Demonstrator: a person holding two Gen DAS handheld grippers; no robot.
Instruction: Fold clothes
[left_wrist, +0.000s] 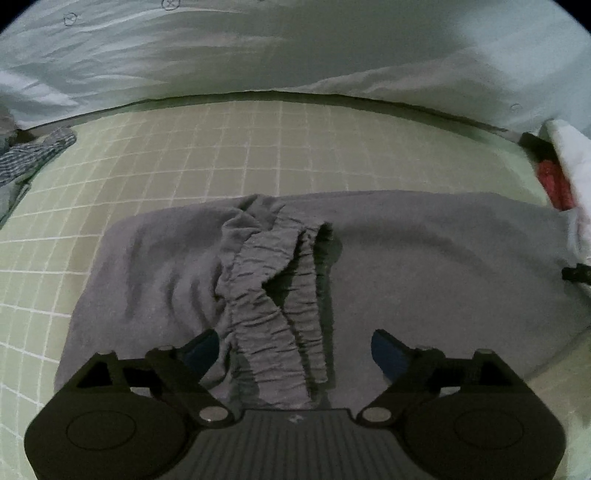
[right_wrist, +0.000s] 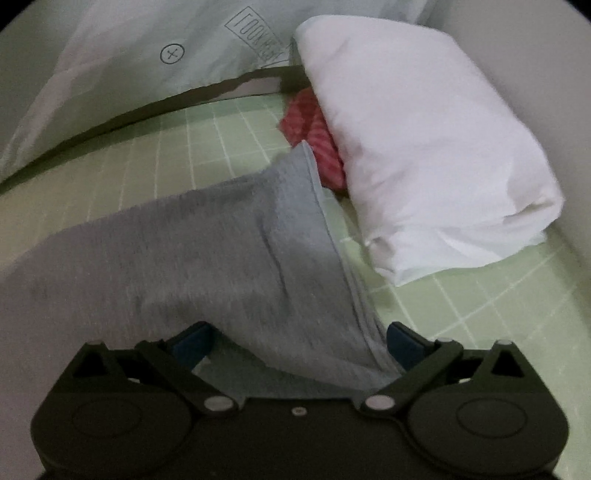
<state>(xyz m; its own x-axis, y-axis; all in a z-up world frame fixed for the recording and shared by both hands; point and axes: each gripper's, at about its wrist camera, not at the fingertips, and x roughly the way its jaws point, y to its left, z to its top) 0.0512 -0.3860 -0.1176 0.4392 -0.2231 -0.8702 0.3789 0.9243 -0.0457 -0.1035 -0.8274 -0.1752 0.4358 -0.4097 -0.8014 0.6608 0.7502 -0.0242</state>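
Grey cloth fills the middle of both views: a pair of grey shorts (left_wrist: 424, 266) lies spread across the green grid mat (left_wrist: 229, 147), its gathered elastic waistband (left_wrist: 266, 295) bunched and twisted into a ridge that runs toward the camera. The left gripper (left_wrist: 295, 350) hovers low over the near edge of the shorts, its two blue-padded fingers (left_wrist: 201, 349) spread wide apart on either side of the waistband, gripping nothing.

From the right wrist view, the shorts (right_wrist: 207, 254) rise in a slanted sheet from the mat (right_wrist: 480, 306), with their hemmed edge running down toward the right finger. The right gripper (right_wrist: 299, 341) also has its jaws spread wide; the cloth lies between the fingers (right_wrist: 402, 341) and drapes over the gripper body, but the pads are not pressed onto it.

Beyond the shorts on the right sits a folded white bundle of cloth (right_wrist: 424, 147) resting on the mat, with a red striped garment (right_wrist: 317, 136) tucked against its left side, just beside the far corner of the shorts. A pale bedsheet (left_wrist: 295, 48) with printed marks rises behind the mat's far edge. At the far left of the left wrist view, a blue striped garment (left_wrist: 33, 155) lies on the corner of the mat, well apart from the shorts.
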